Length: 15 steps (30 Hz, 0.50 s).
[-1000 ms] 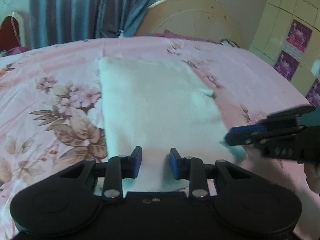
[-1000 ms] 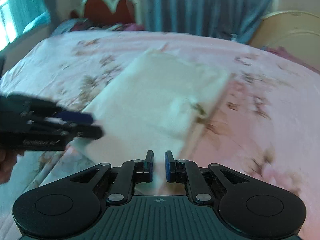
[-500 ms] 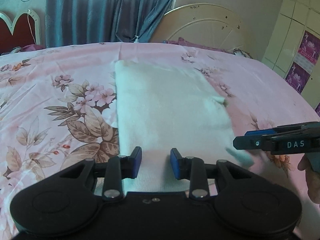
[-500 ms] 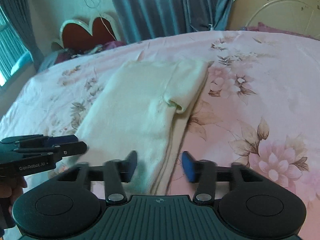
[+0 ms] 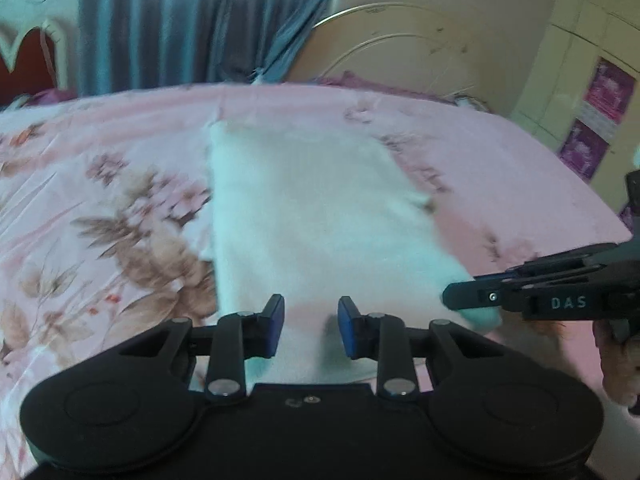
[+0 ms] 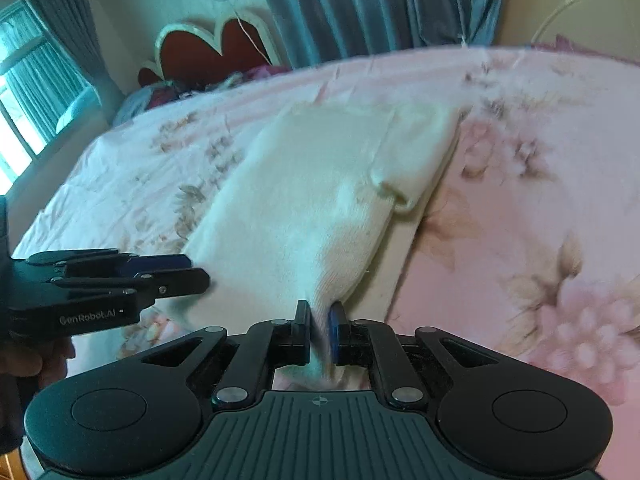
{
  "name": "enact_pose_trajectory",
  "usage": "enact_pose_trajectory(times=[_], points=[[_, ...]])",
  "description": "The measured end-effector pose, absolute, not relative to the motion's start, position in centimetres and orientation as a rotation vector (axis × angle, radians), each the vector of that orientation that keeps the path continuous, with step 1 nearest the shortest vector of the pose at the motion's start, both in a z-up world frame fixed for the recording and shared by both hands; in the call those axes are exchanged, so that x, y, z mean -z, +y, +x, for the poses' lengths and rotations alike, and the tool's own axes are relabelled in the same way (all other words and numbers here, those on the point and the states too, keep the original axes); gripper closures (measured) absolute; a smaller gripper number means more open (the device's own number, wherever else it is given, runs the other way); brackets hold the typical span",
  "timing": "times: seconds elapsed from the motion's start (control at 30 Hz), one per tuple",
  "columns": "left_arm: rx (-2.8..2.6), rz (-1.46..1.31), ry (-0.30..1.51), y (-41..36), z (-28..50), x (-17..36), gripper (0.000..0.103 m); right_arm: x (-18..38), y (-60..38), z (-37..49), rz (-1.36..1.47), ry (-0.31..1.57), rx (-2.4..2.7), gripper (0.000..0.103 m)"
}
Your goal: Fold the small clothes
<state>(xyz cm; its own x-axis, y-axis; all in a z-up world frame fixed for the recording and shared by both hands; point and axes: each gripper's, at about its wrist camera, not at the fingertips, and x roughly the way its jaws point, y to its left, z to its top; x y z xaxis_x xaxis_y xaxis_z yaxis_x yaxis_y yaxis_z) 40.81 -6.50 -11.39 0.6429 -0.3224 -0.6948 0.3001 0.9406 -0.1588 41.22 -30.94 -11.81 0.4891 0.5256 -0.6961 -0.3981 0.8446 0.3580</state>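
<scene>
Bedroom, daylight from one side.
Blue curtains (image 5: 192,24) behind the bed; red heart-shaped headboard (image 6: 216,46); window (image 6: 28,92) lit brightly; cream wall (image 5: 576,52) with purple posters (image 5: 610,90).

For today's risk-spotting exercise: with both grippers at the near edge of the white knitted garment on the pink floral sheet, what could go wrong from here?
1. The right gripper is closing on only a thin corner of the white knitted garment; it may slip free when lifted.
2. The left gripper stands open over the hem, so a lift could rise unevenly.
3. The folded-in sleeve may flop open.
</scene>
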Motion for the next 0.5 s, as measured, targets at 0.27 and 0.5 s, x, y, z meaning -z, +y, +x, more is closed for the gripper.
enact_pose_trajectory(times=[0.27,0.5], points=[[0.341,-0.016,0.791,-6.4,40.2,10.5,0.065,13.3,-32.0,41.8,0.119,0.979,-0.560,0.096],[0.219,-0.103,0.755,-2.2,44.2,10.2,0.067,10.2,-33.2,45.3,0.255,0.848,-0.467,0.058]])
